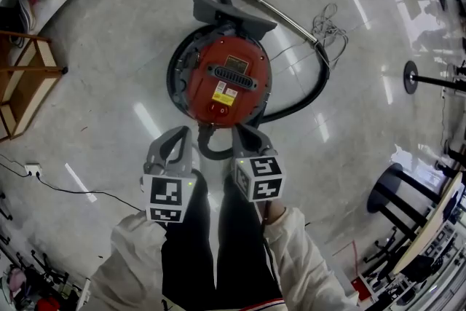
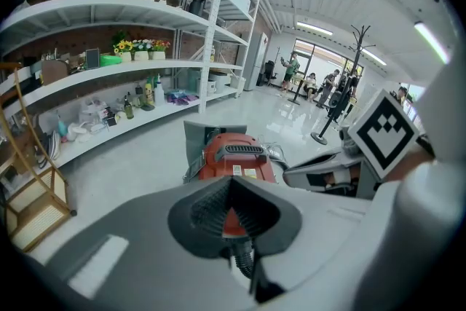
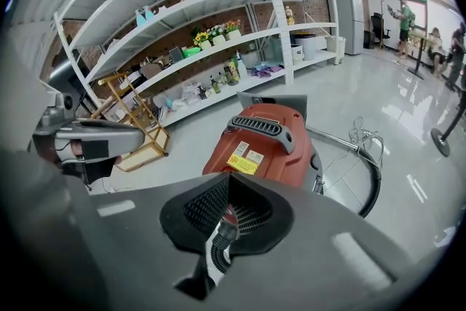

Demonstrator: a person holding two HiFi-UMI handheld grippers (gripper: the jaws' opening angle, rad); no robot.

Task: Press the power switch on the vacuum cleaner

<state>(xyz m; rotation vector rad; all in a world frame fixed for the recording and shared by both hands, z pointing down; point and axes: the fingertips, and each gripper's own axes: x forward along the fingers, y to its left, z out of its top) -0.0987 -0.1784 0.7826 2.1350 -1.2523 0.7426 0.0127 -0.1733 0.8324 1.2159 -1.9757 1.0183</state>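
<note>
Vacuum cleaner (image 1: 222,76): red round body on the floor (image 1: 109,47), just ahead of the person's legs.
Power switch (image 1: 216,111): probably the small round button at the near edge of the red top; I am not sure.
Left gripper (image 1: 180,132): jaws together, holding nothing, above the near rim.
Right gripper (image 1: 243,129): the same, just beside the left one.
Risk: the tip may slide off the curved top or miss the switch; a slanted push may roll the cleaner away.
</note>
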